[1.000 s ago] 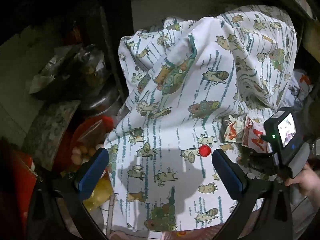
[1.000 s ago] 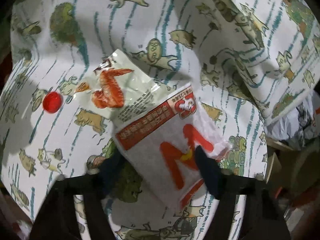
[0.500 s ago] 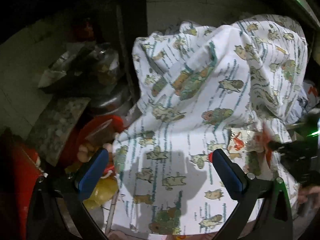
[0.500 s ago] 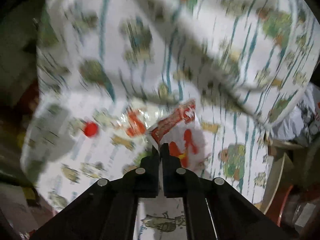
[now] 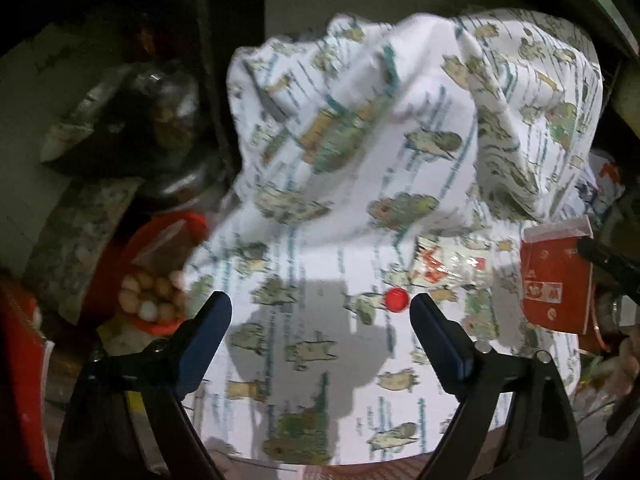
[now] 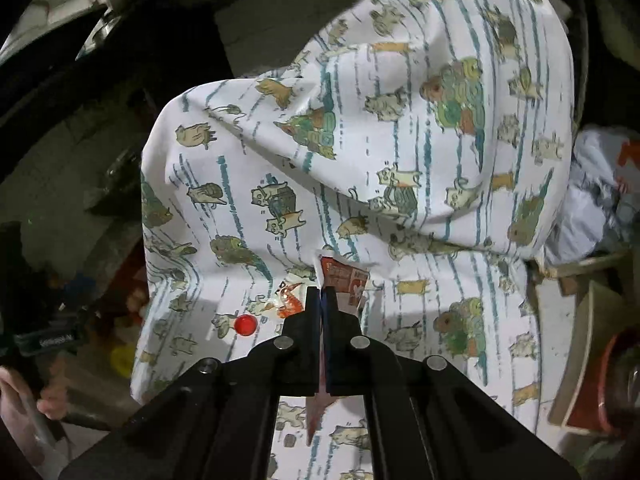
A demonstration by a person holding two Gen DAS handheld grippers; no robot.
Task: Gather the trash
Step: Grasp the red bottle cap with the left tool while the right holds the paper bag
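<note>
Right gripper (image 6: 321, 300) jaws pinched tight on a red wrapper (image 6: 346, 282) held up over the cat-print cloth (image 6: 360, 160), left gripper (image 5: 320, 316) jaws wide apart and holding nothing, clear wrapper (image 5: 446, 266) and red cap (image 5: 396, 299) lying on the cloth

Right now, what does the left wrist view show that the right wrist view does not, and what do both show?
Only the left wrist view shows the open left gripper and a red bowl holding small round pale things. Only the right wrist view shows the right gripper from behind, shut on the red-and-white wrapper, and a hand at lower left. Both show the cat-print cloth, the small red ball, the clear chicken-wing wrapper on the cloth, and the held wrapper.
</note>
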